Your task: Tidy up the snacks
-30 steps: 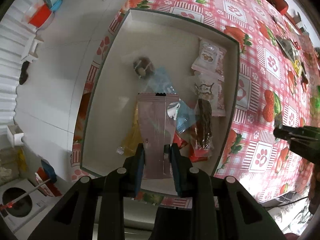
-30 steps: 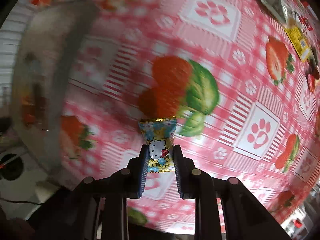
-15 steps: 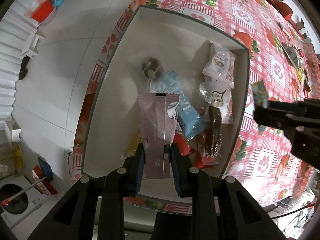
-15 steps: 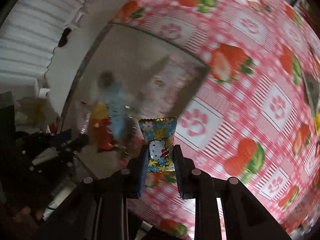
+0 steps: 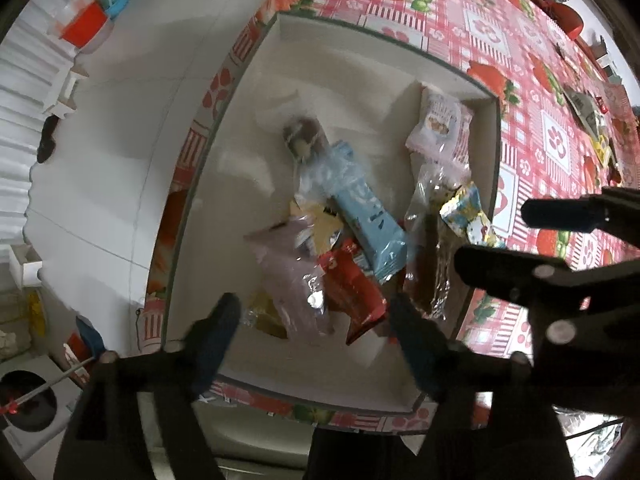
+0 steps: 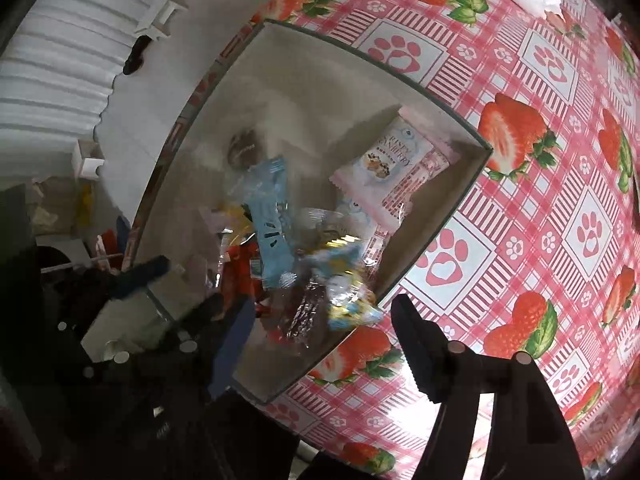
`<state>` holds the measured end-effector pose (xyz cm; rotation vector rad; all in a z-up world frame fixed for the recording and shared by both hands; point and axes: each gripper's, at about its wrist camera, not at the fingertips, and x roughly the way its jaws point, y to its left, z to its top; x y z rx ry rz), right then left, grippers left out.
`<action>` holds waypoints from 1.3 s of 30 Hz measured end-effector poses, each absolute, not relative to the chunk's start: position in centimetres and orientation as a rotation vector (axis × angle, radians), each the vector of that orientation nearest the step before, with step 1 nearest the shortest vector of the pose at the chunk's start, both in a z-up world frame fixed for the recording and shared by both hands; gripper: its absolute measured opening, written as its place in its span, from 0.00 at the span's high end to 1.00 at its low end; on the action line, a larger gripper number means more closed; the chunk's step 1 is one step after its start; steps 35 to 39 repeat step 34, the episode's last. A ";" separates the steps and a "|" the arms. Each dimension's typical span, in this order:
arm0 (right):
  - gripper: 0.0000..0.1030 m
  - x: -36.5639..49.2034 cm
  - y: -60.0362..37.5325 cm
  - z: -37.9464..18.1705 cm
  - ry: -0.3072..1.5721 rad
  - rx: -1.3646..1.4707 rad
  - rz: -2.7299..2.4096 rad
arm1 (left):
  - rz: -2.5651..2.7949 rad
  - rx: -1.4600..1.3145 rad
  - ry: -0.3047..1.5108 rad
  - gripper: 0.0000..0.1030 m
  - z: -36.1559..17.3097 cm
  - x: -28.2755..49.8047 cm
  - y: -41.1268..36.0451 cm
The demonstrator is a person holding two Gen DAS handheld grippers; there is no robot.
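My left gripper [image 5: 314,322] points down into the box [image 5: 256,92]. Its two dark blue pads are spreading apart, and nothing is pinched between them. The pink packet [image 5: 288,276] is just below and between them, on the pile of snacks. It is flat, soft and a bit crinkly, with a shiny silver spot.

My right gripper [image 6: 320,334] is spreading apart too. Its pads do not press on anything. The little candy packet [image 6: 346,292] is between them, over the near right corner of the box. It is small and shiny, blue and gold, with zigzag ends. It looks blurry, so I cannot tell if it is lying on the other snacks or in the air.

The box is a wide, shallow tray with smooth cream walls and a dark green rim. It sits at the left edge of the table. The tablecloth [image 6: 520,208] is smooth and pink, with squares, strawberries and paw prints.

In the box there is a long light blue bar [image 5: 366,220], a glossy red wrapper [image 5: 352,284], and a clear crinkly bag with a brown stick [image 5: 430,264] inside. In the far right corner lies a white and pink pillow-shaped packet [image 6: 394,168]. A round brown sweet [image 5: 300,138] sits near the middle.
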<state>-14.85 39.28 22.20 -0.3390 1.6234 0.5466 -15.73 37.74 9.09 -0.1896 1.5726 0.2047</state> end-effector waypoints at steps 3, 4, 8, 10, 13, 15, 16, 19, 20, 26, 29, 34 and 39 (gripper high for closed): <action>0.30 -15.0 38.6 22.6 1.623 -0.336 0.542 | 0.195 -0.179 1.588 0.13 9.0 -15.3 37.4; 0.30 -15.0 37.8 23.2 1.622 -0.332 0.539 | 0.205 -0.159 1.591 0.10 9.0 -15.2 37.3; 0.00 -14.9 35.4 24.6 1.611 -0.330 0.522 | 0.184 -0.153 1.592 0.00 9.1 -14.9 36.7; 0.00 -14.8 34.2 25.4 1.609 -0.323 0.519 | 0.185 -0.147 1.574 0.00 9.5 -14.9 36.5; 0.00 -14.6 33.4 25.8 1.594 -0.344 0.488 | 0.211 -0.132 1.539 0.00 10.1 -15.1 36.1; 0.00 -14.6 33.0 25.9 1.600 -0.336 0.480 | 0.217 -0.144 1.541 0.00 10.8 -14.8 36.4; 0.00 -14.5 32.7 25.9 1.605 -0.333 0.477 | 0.216 -0.152 1.549 0.00 10.9 -15.0 36.3; 0.00 -14.7 32.1 26.1 1.608 -0.335 0.484 | 0.227 -0.146 1.589 0.00 10.5 -15.4 36.7; 0.00 -14.8 32.1 26.3 1.606 -0.346 0.485 | 0.242 -0.131 1.593 0.00 10.5 -15.7 37.0; 0.00 -15.2 31.1 27.3 1.586 -0.367 0.497 | 0.271 -0.122 1.625 0.00 10.2 -15.9 36.6; 0.00 -15.1 30.4 27.8 1.579 -0.357 0.495 | 0.270 -0.114 1.633 0.00 10.3 -15.9 36.0; 0.00 -15.1 29.9 28.5 1.558 -0.368 0.501 | 0.251 -0.039 1.604 0.00 11.0 -15.3 33.7; 0.00 -15.1 29.9 28.5 1.558 -0.368 0.501 | 0.251 -0.039 1.604 0.00 11.0 -15.3 33.7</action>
